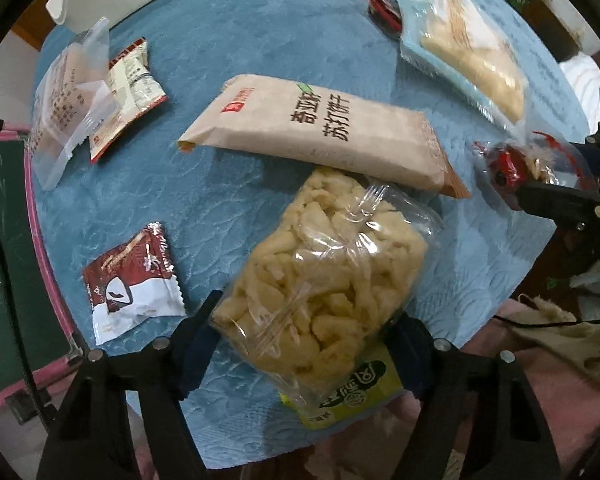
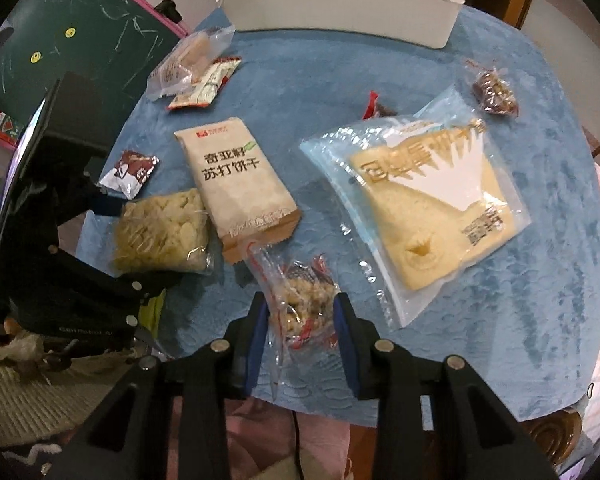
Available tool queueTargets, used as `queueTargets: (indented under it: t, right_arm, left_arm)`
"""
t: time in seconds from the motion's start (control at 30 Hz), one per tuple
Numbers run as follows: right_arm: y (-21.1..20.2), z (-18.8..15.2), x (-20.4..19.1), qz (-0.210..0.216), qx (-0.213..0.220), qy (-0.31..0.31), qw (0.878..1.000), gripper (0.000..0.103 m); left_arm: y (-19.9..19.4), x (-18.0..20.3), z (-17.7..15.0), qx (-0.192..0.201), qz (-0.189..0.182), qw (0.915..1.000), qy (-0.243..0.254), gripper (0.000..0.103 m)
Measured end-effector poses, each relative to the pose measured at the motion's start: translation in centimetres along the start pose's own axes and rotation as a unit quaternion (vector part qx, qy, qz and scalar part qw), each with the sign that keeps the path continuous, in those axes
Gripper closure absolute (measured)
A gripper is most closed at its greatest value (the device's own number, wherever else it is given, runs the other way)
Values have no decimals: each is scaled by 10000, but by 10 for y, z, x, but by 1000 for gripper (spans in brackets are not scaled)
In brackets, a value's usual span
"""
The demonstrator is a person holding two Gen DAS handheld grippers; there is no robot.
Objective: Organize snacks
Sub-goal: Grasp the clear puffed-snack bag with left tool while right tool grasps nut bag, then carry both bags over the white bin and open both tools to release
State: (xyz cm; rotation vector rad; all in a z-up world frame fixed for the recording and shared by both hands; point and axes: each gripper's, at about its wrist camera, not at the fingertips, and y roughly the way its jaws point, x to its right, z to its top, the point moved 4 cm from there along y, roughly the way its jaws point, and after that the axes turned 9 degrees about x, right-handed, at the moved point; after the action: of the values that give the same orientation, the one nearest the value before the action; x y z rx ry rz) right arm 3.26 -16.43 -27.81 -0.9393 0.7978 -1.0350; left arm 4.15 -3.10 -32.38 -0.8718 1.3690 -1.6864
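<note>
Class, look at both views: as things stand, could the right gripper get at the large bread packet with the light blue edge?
Probably not at once: the right gripper has a small clear snack bag between its fingers. The bread packet itself lies uncovered close beside it.

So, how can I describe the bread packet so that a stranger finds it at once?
On the blue table cover, look to the right of the long beige paper cracker pack. The bread packet is the large, flat, clear plastic bag with pale blue edges. It alone holds one square slice of yellow bread.

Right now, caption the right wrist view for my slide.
Right gripper closing on a clear nut snack bag, bread pack and white bin beyond.
</note>
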Motion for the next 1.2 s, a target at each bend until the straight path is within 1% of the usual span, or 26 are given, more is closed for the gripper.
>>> queueTargets:
  t: [0.13, 0.23, 0.3, 0.43, 0.47, 0.53, 0.6, 0.63, 0.7, 0.77, 0.8, 0.9, 0.97, 1.0, 1.07, 1.2]
  right_arm:
    - [-14, 6, 4, 1, 159, 50, 9999, 70]
    - [-27, 15, 7, 23, 332, 72, 9994, 70]
    - [-35, 23, 9, 53, 441, 75, 9990, 70]
    - [-57, 48, 14, 106, 790, 112, 9968, 70]
    - [-64, 57, 16, 130, 905, 143, 9957, 70]
    - [-75, 77, 20, 194, 1114, 182, 9934, 70]
    - [-86, 93, 24, 230, 1293, 182, 9912, 70]
    - [-95, 108, 26, 258, 1436, 165, 9892, 70]
    - [-108, 126, 31, 299, 1629, 134, 9861, 70]
    - [-125, 152, 35, 354, 1884, 72, 9814, 70]
    - [-130, 161, 36, 366, 1962, 46, 9799, 70]
    - [-152, 198, 42, 409, 2297, -84, 9724, 70]
    - [-160, 220, 46, 413, 2476, -114, 9679, 70]
    - [-164, 232, 50, 403, 2580, -119, 9652, 70]
    - [-164, 255, 59, 376, 2690, -118, 9623, 70]
    - [-159, 298, 75, 330, 2729, 4, 9615, 70]
  left_arm:
    - [-12, -1, 5, 160, 65, 9998, 103, 30]
    - [-28, -3, 10, 313, 37, 9994, 122, 30]
    - [-43, -7, 10, 510, -9, 9986, 103, 30]
    - [-79, -14, 31, 1002, -21, 9950, 6, 30]
    - [-92, -18, 42, 1192, -1, 9929, -47, 30]
    - [-113, -21, 65, 1443, 37, 9894, -130, 30]
    - [-137, -26, 87, 1756, 92, 9841, -247, 30]
    - [-146, -31, 97, 1873, 105, 9818, -289, 30]
    - [-169, -39, 121, 2172, 169, 9752, -387, 30]
    - [-187, -43, 140, 2385, 222, 9697, -481, 30]
    - [-200, -48, 153, 2543, 260, 9651, -565, 30]
    - [-225, -61, 186, 2788, 420, 9559, -824, 30]
    - [-237, -71, 203, 2899, 474, 9506, -1006, 30]
    - [-242, -70, 210, 2942, 510, 9483, -1078, 30]
    - [-248, -80, 228, 3029, 603, 9433, -1215, 30]
    - [-250, -104, 263, 3037, 790, 9383, -1456, 30]
